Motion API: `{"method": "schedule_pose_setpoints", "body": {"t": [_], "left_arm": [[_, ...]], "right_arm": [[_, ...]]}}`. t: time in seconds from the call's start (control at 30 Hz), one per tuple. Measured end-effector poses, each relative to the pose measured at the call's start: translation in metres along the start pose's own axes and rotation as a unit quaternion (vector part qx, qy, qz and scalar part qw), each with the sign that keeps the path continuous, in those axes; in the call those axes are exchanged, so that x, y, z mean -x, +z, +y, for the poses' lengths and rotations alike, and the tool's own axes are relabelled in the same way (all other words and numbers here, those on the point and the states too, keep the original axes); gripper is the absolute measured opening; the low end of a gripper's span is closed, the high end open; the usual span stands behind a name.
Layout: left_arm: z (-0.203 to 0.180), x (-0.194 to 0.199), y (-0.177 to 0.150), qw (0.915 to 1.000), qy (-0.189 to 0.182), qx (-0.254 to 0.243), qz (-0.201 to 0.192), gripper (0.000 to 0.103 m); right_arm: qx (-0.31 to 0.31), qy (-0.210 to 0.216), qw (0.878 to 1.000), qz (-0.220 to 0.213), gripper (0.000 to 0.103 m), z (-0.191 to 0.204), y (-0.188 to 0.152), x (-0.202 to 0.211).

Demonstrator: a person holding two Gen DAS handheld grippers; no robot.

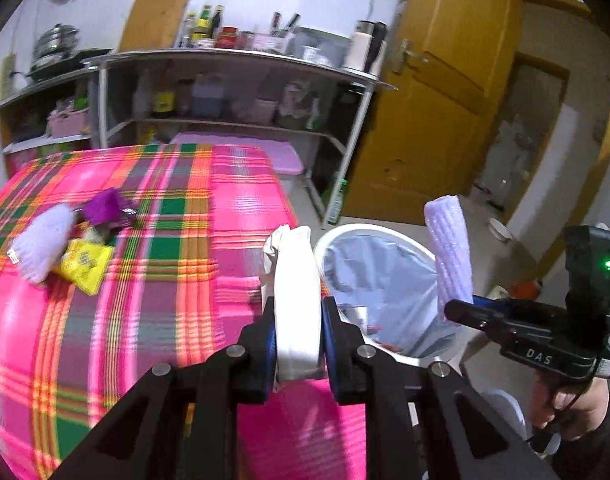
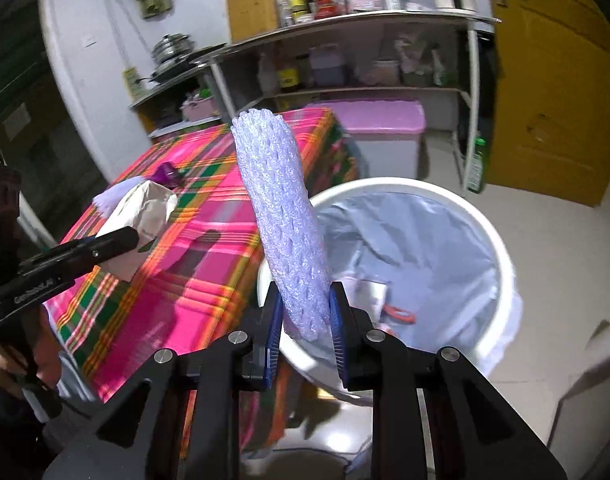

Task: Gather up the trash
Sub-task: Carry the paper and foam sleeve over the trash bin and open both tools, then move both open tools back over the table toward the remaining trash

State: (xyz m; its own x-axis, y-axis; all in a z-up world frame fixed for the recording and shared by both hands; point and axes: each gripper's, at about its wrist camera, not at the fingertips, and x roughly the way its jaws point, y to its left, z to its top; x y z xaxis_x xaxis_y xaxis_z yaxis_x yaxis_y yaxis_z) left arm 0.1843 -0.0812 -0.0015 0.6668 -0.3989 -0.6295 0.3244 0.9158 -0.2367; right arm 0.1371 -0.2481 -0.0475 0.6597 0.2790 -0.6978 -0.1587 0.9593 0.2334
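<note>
My left gripper [image 1: 297,340] is shut on a white paper wrapper [image 1: 295,292], held above the table's right edge next to the bin; it also shows in the right wrist view [image 2: 139,226]. My right gripper [image 2: 305,334] is shut on a white foam net sleeve [image 2: 285,220], held upright over the near rim of the white bin [image 2: 501,248] lined with a pale bag; the sleeve also shows in the left wrist view [image 1: 451,258]. On the plaid tablecloth [image 1: 165,280] lie another foam net [image 1: 43,244], a yellow packet [image 1: 85,264] and a purple wrapper [image 1: 107,208].
The bin [image 1: 385,236] stands on the floor at the table's right side and holds some trash. Behind are metal shelves [image 1: 241,92] with bottles and pots, a pink-lidded box [image 2: 381,124] and a yellow door [image 1: 445,100].
</note>
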Motion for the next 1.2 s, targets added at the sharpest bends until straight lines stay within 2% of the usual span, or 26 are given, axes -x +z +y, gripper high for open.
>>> {"method": "schedule_pose_setpoints", "body": {"t": [0.17, 0.5, 0.67, 0.73, 0.83, 1.2], "left_arm": [[-0.022, -0.023, 0.007, 0.9995, -0.025, -0.014, 0.013, 0.021], [-0.055, -0.067, 0.009, 0.9963, -0.061, -0.039, 0.046, 0.022], [-0.063, -0.086, 0.009, 0.9946, -0.072, -0.040, 0.064, 0.025], [-0.064, -0.091, 0.009, 0.9944, -0.071, -0.039, 0.068, 0.028], [-0.063, -0.093, 0.007, 0.9942, -0.076, -0.030, 0.070, 0.036], [-0.043, -0.063, 0.007, 0.9968, -0.066, -0.009, 0.044, 0.036]], "right_arm": [[-0.021, -0.022, 1.000, 0.008, 0.024, -0.021, -0.005, -0.001], [-0.041, -0.039, 0.998, 0.034, 0.025, -0.042, -0.012, -0.011], [-0.049, -0.042, 0.997, 0.039, 0.028, -0.050, -0.015, -0.013], [-0.048, -0.043, 0.997, 0.039, 0.032, -0.050, -0.015, -0.014], [-0.047, -0.043, 0.997, 0.037, 0.041, -0.050, -0.015, -0.014], [-0.040, -0.023, 0.999, 0.017, 0.041, -0.037, -0.015, 0.000]]}}
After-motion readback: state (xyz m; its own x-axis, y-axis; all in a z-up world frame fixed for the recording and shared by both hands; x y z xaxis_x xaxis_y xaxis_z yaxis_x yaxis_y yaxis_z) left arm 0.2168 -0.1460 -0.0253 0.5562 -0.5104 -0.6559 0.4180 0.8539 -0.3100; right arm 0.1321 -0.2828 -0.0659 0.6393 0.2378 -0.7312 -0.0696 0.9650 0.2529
